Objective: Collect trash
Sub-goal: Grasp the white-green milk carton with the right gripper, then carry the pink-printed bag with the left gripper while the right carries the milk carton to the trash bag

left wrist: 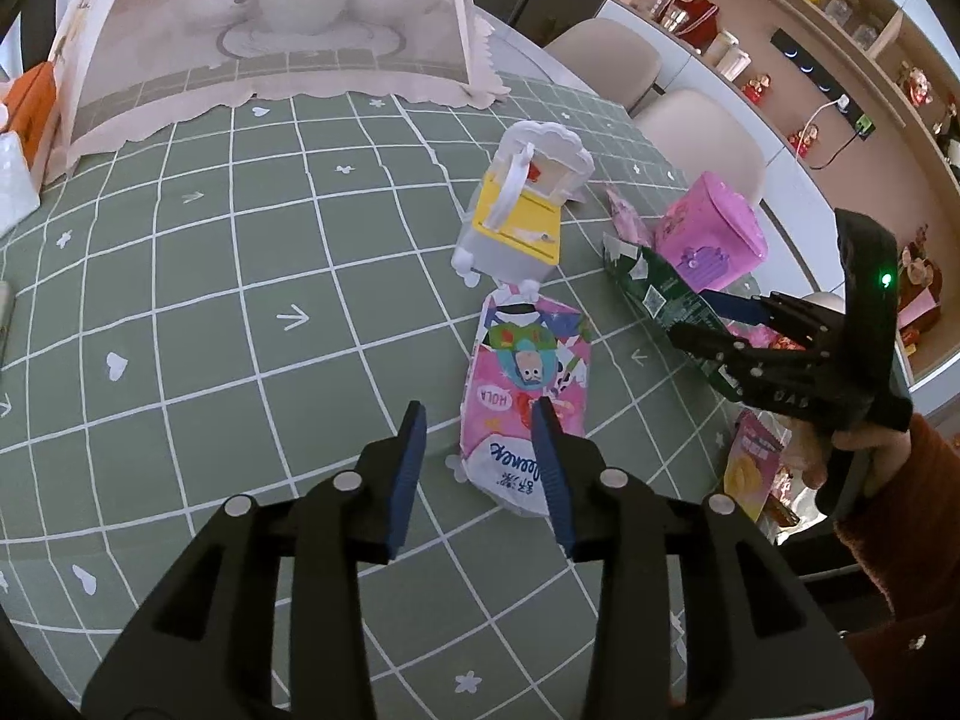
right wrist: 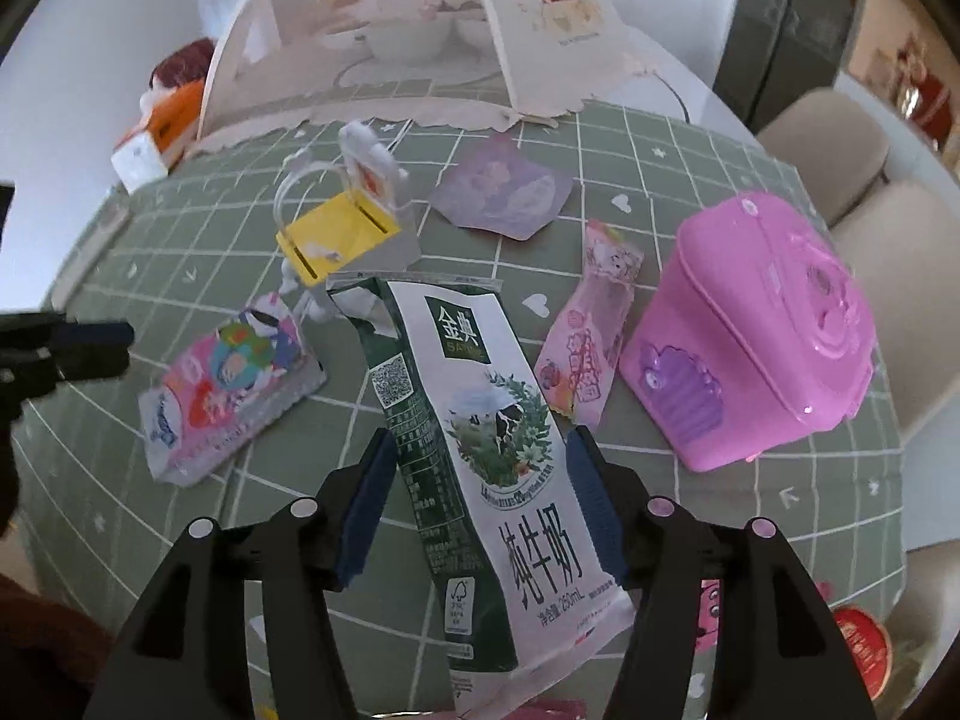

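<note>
A pink tissue pack (left wrist: 522, 384) lies flat on the green checked tablecloth (left wrist: 240, 312). My left gripper (left wrist: 480, 462) hangs over its near end, open, with the right pad (left wrist: 549, 468) over the pack and the left pad over bare cloth. A green and white milk carton (right wrist: 480, 420) lies slanted between the fingers of my right gripper (right wrist: 480, 492), which is open wide; its pads flank the carton without clearly pressing it. From the left wrist, the right gripper (left wrist: 720, 330) shows over the carton (left wrist: 660, 294), held by a hand in an orange sleeve.
A small yellow and white bin (left wrist: 516, 210) with a raised lid stands behind the pack. A pink bin (right wrist: 750, 330) is at the right, with a pink wrapper (right wrist: 594, 324) beside it and a purple wrapper (right wrist: 504, 192) farther back. A mesh food cover (left wrist: 270, 30) fills the back; chairs (left wrist: 708, 138) line the far edge.
</note>
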Tool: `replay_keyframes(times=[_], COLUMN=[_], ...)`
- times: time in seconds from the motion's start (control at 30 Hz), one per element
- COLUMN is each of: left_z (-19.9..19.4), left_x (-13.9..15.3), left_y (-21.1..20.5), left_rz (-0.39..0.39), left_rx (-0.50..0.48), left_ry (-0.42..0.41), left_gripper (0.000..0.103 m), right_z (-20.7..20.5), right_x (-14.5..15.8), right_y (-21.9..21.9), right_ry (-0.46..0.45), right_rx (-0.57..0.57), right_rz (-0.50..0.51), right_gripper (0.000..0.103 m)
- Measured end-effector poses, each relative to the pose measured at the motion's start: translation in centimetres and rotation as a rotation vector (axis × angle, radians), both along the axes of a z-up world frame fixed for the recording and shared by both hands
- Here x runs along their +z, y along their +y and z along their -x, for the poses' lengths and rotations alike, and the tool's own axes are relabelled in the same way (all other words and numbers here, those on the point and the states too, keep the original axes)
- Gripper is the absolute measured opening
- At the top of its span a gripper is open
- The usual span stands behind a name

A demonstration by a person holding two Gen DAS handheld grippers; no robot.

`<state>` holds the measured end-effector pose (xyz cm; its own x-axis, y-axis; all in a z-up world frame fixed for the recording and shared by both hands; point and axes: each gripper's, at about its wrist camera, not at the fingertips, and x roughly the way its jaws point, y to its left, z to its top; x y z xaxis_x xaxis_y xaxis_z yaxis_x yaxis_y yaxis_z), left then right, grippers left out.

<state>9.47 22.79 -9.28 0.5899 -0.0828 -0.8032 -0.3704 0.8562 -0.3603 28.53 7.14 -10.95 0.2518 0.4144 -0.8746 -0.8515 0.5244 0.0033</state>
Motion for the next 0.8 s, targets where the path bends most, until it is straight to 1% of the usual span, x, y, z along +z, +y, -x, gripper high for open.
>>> replay_keyframes(times=[0.03, 0.07, 0.1, 0.2, 0.33, 0.47, 0.6, 0.63, 0.67, 0.73, 0.77, 0.8], left_z=[-0.2, -0.5, -0.8, -1.5, -2.5, -3.3, -3.9, -4.0, -4.2, -4.5, -4.7, -4.9], left_x=[-0.1, -0.1, -0.2, -0.7, -1.5, -2.3, -3.1, -3.1, -3.0, -2.9, -2.6, -2.1], left_y=[-0.1, -0.2, -0.3, -0.5, -1.1, -1.9, -2.0, -2.1, -2.2, -2.4, -2.8, -3.1], left_rz=[-0.004, -0.01, -0.016, -0.035, -0.051, -0.103, -0.114, -0.115, -0.111, -0.088, -0.079, -0.087], left_rx=[-0.004, -0.012, -0.019, -0.029, -0.045, -0.05, -0.035, -0.035, -0.049, -0.076, -0.099, -0.115], left_ry=[0.004, 0.01, 0.016, 0.039, 0.059, 0.084, 0.104, 0.104, 0.099, 0.092, 0.082, 0.067], left_gripper=[0.036, 0.038, 0.038, 0.039, 0.039, 0.039, 0.039, 0.029, 0.015, 0.007, 0.004, 0.004], right_z=[0.1, 0.1, 0.1, 0.6, 1.2, 1.6, 2.2, 2.4, 2.5, 2.5, 2.4, 2.4], right_x=[0.2, 0.5, 0.7, 2.2, 3.5, 4.7, 5.7, 5.9, 6.1, 6.4, 6.6, 6.9], right_y=[-0.3, -0.5, -0.9, -2.4, -4.2, -5.8, -7.2, -7.5, -7.8, -8.4, -8.7, -9.2], right_ry=[0.0, 0.016, 0.019, 0.022, 0.046, 0.058, 0.043, 0.034, 0.025, 0.02, 0.02, 0.013], right_rx=[-0.006, -0.014, -0.036, -0.076, -0.114, -0.163, -0.187, -0.193, -0.2, -0.216, -0.226, -0.241], right_rz=[-0.002, -0.009, -0.015, -0.064, -0.121, -0.172, -0.185, -0.182, -0.18, -0.187, -0.195, -0.203], right_gripper=[0.045, 0.025, 0.021, 0.017, 0.016, 0.016, 0.016, 0.016, 0.016, 0.016, 0.016, 0.016])
